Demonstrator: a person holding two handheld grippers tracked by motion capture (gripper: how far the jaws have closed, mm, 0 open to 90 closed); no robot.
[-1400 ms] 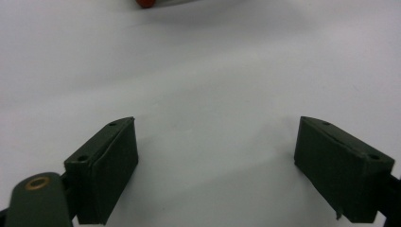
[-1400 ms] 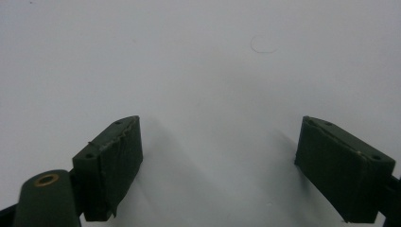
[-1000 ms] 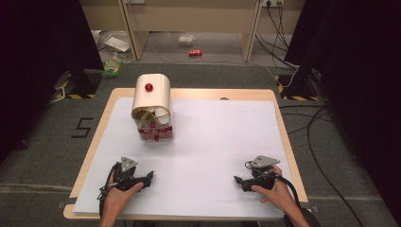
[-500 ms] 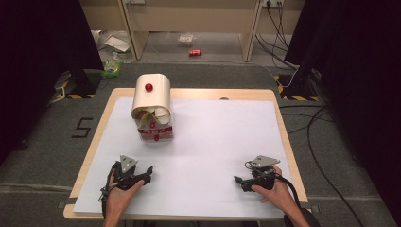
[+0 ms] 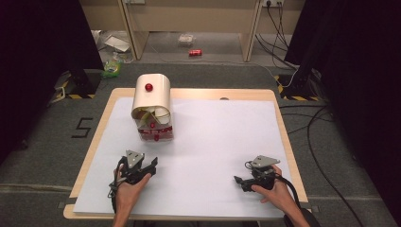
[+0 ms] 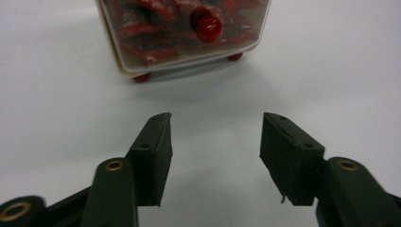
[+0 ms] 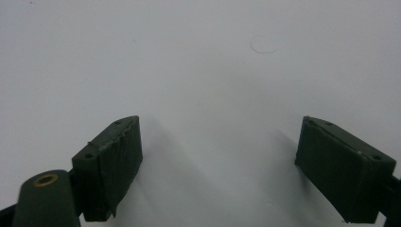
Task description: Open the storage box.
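Breadbox-shaped container (image 5: 152, 106) is sitting at about eleven o'clock on the white sheet (image 5: 222, 142) that is covering the wooden table (image 5: 105, 109), cream roll-top dome above, clear lower front showing red pieces packed inside, a red knob on the dome and another on the front panel. In the left gripper view the container (image 6: 184, 33) is standing at twelve o'clock from the jaws, near but apart from them, resting on small red feet. You are holding the left gripper (image 5: 150, 165) at about seven o'clock on the sheet, pointing it toward one o'clock, at the container; its jaws have just been closing and are standing partly apart with nothing but bare sheet between the pads (image 6: 156, 156). You are holding the right gripper (image 5: 239, 180) at about five o'clock on the sheet, well apart from the container, pointing toward nine o'clock; its jaws are standing wide apart over bare sheet, gripping nothing, as the right gripper view (image 7: 220, 165) is showing. Beyond the table, a red can (image 5: 195, 52) is lying on the floor at twelve o'clock.
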